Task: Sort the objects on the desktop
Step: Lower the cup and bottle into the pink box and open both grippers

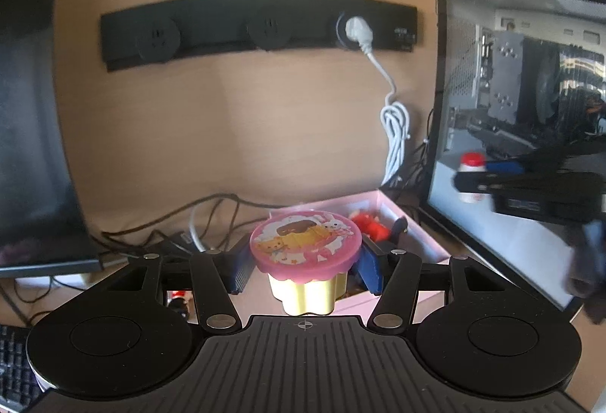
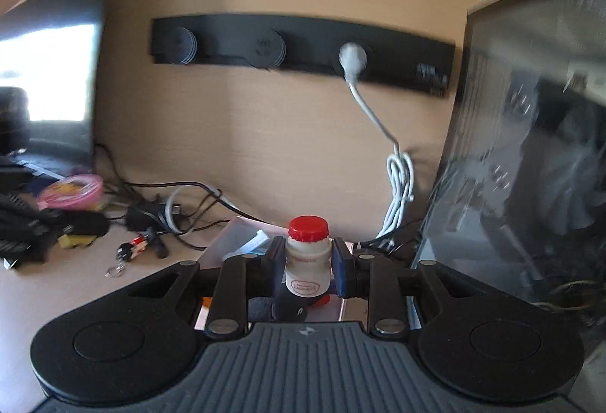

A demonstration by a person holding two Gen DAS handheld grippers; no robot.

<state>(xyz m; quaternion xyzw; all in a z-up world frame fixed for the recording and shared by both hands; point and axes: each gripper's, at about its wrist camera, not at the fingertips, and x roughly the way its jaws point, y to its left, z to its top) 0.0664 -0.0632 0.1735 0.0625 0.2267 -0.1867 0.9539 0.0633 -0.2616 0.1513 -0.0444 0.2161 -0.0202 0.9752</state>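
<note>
Cupcake tin point(image 1: 306, 257) w/ pink lid clamped in left gripper point(image 1: 303, 263) above pink box point(image 1: 424, 242); light, rigid, hold under lid rim. Right gripper point(image 2: 307, 267) clamped on small bottle point(image 2: 306, 257), light, slick plastic, grip mid-body

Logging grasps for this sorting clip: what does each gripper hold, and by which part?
Left gripper: cupcake-shaped container, clamped at its pink lid's sides. Right gripper: small red-capped bottle, clamped around its body.
</note>
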